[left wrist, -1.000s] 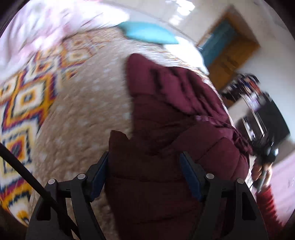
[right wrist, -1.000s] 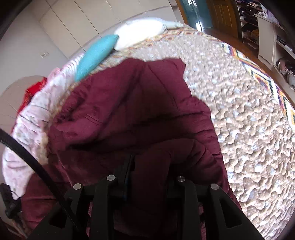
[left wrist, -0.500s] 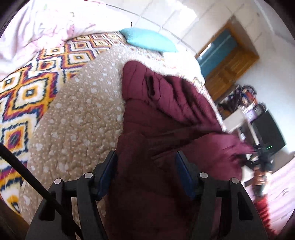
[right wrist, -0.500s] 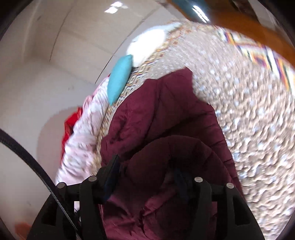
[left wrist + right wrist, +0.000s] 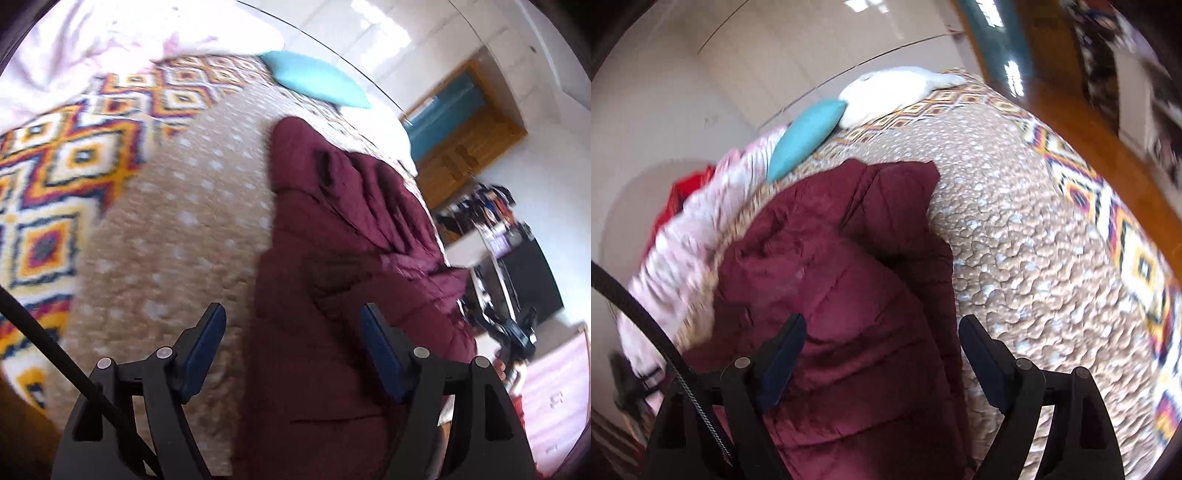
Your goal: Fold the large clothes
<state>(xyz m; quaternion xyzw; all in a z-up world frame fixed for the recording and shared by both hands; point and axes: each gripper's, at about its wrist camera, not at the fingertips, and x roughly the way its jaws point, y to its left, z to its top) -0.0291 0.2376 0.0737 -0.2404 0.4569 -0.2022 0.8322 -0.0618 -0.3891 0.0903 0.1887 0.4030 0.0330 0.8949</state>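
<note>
A dark maroon puffer jacket [image 5: 332, 258] lies bunched on the bed's tan quilted cover [image 5: 177, 229]. My left gripper [image 5: 293, 332] hovers over the jacket's near edge. Its jaws are opening, and the blue pads [image 5: 203, 347] stand clear of the fabric, with cover and jacket edge showing between them. In the right wrist view the jacket [image 5: 849, 295] fills the middle. My right gripper [image 5: 882, 343] is above it, jaws opening wide, and the pads [image 5: 982, 360] press on nothing. The right gripper [image 5: 513, 339] also shows far right in the left wrist view, in a person's hand.
A teal pillow [image 5: 805, 136] and a white pillow [image 5: 894, 92] lie at the bed's head. A pink floral duvet [image 5: 683, 240] is heaped along one side. The patterned blanket [image 5: 55, 177] borders the tan cover. A wooden floor [image 5: 1089, 129] and shelves lie beyond the bed.
The right gripper was shut on a fold of the jacket and has let go, its jaws spreading wide. The left gripper has also released the jacket and slid sideways, so bed cover now shows between its fingers.
</note>
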